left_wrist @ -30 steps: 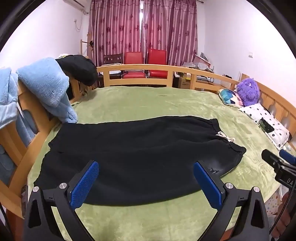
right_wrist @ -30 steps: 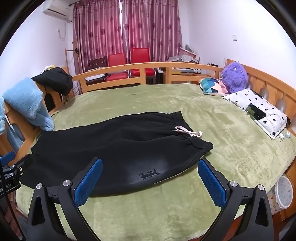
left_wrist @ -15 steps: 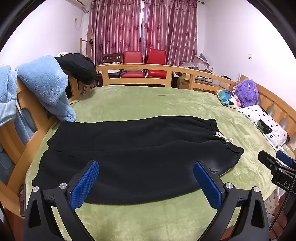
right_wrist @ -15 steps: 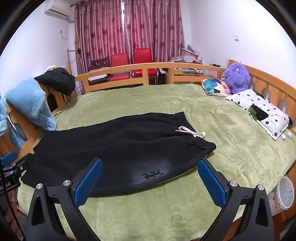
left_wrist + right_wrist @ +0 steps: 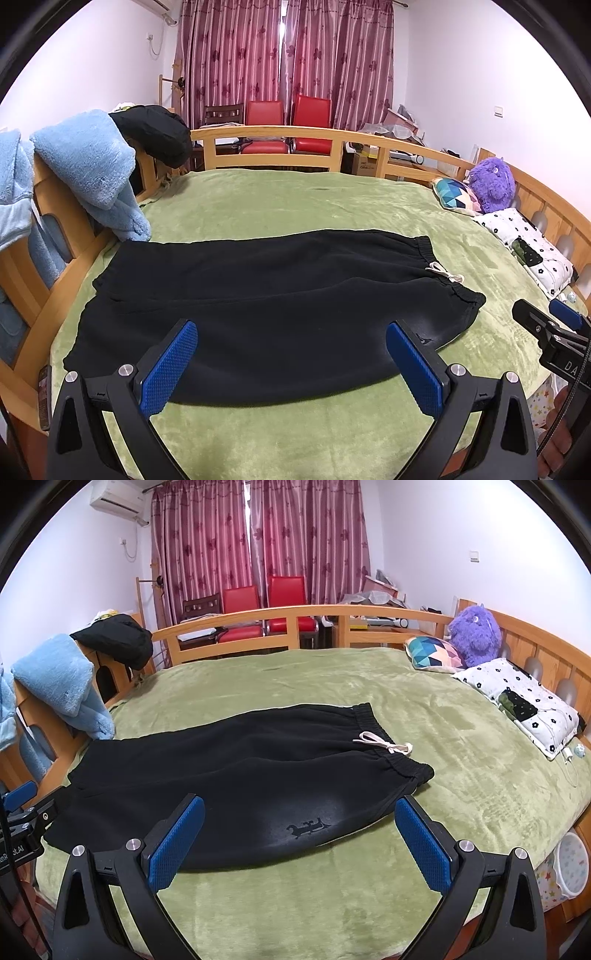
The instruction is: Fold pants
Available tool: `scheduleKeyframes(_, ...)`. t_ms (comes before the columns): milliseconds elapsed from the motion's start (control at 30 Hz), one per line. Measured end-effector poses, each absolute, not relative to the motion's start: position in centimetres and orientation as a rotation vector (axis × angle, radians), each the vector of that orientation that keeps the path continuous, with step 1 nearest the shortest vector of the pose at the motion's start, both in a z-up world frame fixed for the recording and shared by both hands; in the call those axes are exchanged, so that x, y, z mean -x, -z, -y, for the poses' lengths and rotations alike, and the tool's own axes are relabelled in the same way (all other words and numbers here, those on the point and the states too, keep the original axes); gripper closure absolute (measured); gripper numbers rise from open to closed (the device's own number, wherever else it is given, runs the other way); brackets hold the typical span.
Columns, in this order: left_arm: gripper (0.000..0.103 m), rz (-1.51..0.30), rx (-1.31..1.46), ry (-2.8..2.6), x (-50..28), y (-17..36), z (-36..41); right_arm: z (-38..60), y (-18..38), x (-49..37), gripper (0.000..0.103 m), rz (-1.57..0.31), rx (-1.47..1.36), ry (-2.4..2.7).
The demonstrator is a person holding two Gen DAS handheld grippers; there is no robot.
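- Black pants (image 5: 266,306), flat on green blanket (image 5: 295,206); white drawstring (image 5: 382,744) at waistband.
- Left gripper (image 5: 291,363): spread wide, empty.
- Right gripper (image 5: 300,843): spread wide, empty.

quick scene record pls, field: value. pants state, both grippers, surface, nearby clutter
pants: black pants spread flat, unfolded, waistband to the right
drawstring: white drawstring lying on waistband
surface: green blanket on wooden-railed bed
left gripper: open, holding nothing, above near pants edge
right gripper: open, holding nothing
clutter: purple plush toy, geometric pillow, blue fleece over rail
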State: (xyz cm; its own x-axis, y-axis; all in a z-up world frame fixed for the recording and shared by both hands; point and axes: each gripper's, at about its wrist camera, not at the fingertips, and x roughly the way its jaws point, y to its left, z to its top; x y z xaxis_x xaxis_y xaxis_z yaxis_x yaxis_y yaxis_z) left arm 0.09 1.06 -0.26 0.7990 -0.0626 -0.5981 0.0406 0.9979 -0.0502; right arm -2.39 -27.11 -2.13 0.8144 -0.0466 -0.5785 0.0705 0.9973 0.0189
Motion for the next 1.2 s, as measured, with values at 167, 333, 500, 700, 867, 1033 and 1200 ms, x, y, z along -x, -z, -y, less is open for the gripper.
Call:
scheduleKeyframes(167, 0.0, -0.64, 0.037, 0.058, -0.17, 0.25, -1.23, 27.02, 2.1, 2.37, 0.002, -0.616, -0.042, 0.064)
scheduleKeyframes(333, 0.0, -0.64, 0.037, 0.059, -0.14, 0.29, -1.23, 27.13, 2.06, 2.42, 0.002, -0.615, -0.042, 0.063)
scheduleKeyframes(500, 0.0, -0.636, 0.038, 0.061, -0.08, 0.29, -1.18, 26.91, 1.96, 2.45, 0.002, -0.616, -0.043, 0.062)
scheduleKeyframes(700, 0.0, -0.636, 0.042, 0.063, 0.02, 0.26, -1.2, 26.95, 1.98, 2.5, 0.002, -0.615, -0.044, 0.061)
scheduleKeyframes(867, 0.0, -0.636, 0.041, 0.062, 0.02, 0.23, -1.14, 26.96, 1.95, 2.45, 0.002, -0.615, -0.046, 0.061)
scheduleKeyframes(1033, 0.0, -0.634, 0.043, 0.062, 0.03, 0.12, -1.16, 26.91, 1.89, 2.53, 0.002, -0.616, -0.045, 0.056)
scheduleKeyframes(1200, 0.0, -0.637, 0.047, 0.061, 0.09, 0.01, -1.21, 26.74, 1.83, 2.52, 0.002, -0.615, -0.045, 0.059)
